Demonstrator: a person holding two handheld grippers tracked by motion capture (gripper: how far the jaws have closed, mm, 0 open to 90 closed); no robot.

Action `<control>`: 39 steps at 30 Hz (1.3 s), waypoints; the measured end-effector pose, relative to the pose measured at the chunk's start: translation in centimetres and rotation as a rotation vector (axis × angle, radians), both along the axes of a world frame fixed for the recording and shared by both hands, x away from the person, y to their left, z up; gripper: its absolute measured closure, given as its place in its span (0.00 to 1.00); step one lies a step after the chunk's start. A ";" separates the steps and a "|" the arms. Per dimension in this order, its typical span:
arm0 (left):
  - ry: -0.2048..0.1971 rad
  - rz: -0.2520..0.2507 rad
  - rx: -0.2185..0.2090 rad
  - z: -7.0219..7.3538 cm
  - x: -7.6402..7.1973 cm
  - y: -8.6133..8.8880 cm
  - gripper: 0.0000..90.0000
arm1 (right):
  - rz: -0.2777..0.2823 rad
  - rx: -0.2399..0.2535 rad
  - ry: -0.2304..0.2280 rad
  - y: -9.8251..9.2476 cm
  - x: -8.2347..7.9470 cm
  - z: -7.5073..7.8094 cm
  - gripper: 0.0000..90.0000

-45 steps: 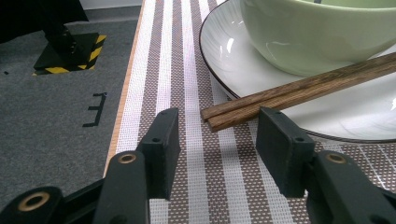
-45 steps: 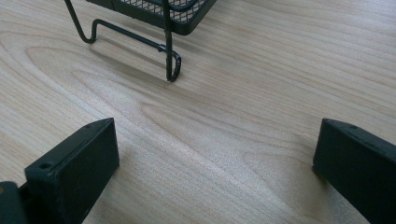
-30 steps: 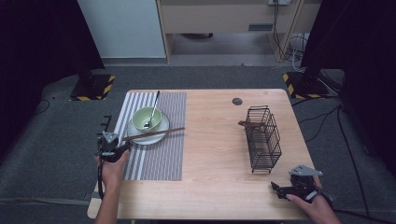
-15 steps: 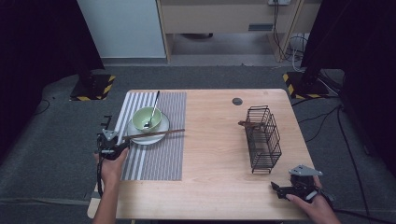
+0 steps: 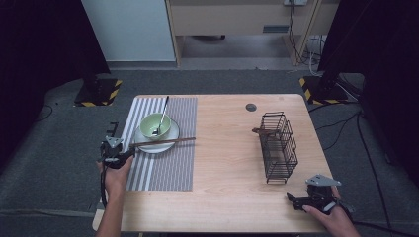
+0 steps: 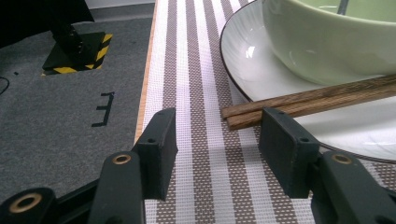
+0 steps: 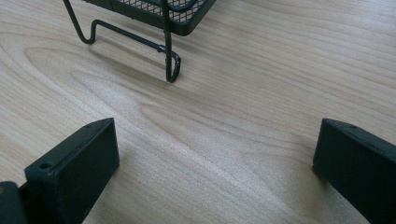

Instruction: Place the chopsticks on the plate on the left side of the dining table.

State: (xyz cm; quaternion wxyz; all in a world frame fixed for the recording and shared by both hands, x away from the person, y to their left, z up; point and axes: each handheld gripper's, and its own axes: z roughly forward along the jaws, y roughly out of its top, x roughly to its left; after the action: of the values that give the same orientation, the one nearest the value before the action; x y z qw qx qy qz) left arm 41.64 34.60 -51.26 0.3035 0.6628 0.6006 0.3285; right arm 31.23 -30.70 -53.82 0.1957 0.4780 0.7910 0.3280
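A pair of brown wooden chopsticks (image 5: 163, 142) lies across the near rim of a white plate (image 5: 170, 139). The plate carries a pale green bowl (image 5: 150, 127) with a spoon (image 5: 161, 116) leaning in it. My left gripper (image 5: 127, 152) sits at the mat's left edge and points at the chopsticks' near ends. In the left gripper view the left gripper (image 6: 217, 126) is open, and the chopsticks (image 6: 308, 95) end just ahead of its right jaw, untouched by the pads. My right gripper (image 5: 292, 199) rests at the table's front right; the right gripper (image 7: 219, 135) is open wide over bare wood.
A striped placemat (image 5: 163, 168) lies under the plate on the wooden table (image 5: 227, 163). A black wire basket (image 5: 278, 145) stands at the right with a brown item poking from its far side; its foot (image 7: 170, 63) is just ahead of my right jaws. A dark round hole (image 5: 251, 106) marks the tabletop's far side.
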 end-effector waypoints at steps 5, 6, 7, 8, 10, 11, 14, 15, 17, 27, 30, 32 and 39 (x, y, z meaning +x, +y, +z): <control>-0.010 -0.003 0.000 0.0 0.1 0.1 0.51 | 0.000 0.000 0.000 0.0 0.0 0.0 0.00; -0.012 -0.005 0.000 0.0 0.2 0.1 0.51 | 0.000 0.000 0.000 0.0 0.0 0.0 0.00; -0.013 -0.006 0.000 0.0 0.2 0.0 0.51 | 0.001 -0.001 -0.001 0.0 0.0 0.0 0.00; -0.012 -0.011 0.004 0.0 0.3 0.0 0.51 | 0.000 0.000 0.000 0.0 0.0 0.0 0.00; -0.013 -0.012 0.009 0.0 0.4 0.0 0.51 | 0.000 0.000 0.000 0.0 0.0 0.0 0.00; -0.014 -0.013 0.011 -0.1 0.4 0.0 0.51 | 0.000 0.000 0.000 0.0 0.0 0.0 0.00; -0.013 -0.010 0.012 -0.2 0.5 0.0 0.51 | 0.000 0.000 0.000 0.0 0.0 0.0 0.00; -0.011 -0.010 0.015 -0.2 0.5 0.1 0.51 | 0.000 -0.001 -0.001 0.0 0.0 0.0 0.00; -0.010 -0.008 0.015 -0.3 0.6 0.1 0.51 | -0.001 0.000 0.000 0.0 0.0 0.0 0.00; -0.009 -0.004 0.017 -0.2 1.0 0.3 0.50 | -0.005 0.000 0.000 0.0 0.0 0.0 0.00; -0.007 -0.004 0.020 -0.1 1.1 0.4 0.49 | -0.005 0.000 0.000 0.0 0.0 0.0 0.00; -0.006 -0.003 0.019 -0.1 1.1 0.4 0.49 | -0.005 0.000 0.000 0.0 0.0 0.0 0.00; -0.003 -0.003 0.020 -0.2 1.3 0.4 0.49 | -0.005 -0.001 0.000 0.0 0.0 0.0 0.00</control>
State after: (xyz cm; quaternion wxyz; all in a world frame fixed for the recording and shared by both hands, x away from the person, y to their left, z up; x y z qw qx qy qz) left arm 42.97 35.01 -51.47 0.2982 0.6661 0.5960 0.3349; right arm 31.21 -30.65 -53.81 0.1967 0.4801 0.7898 0.3272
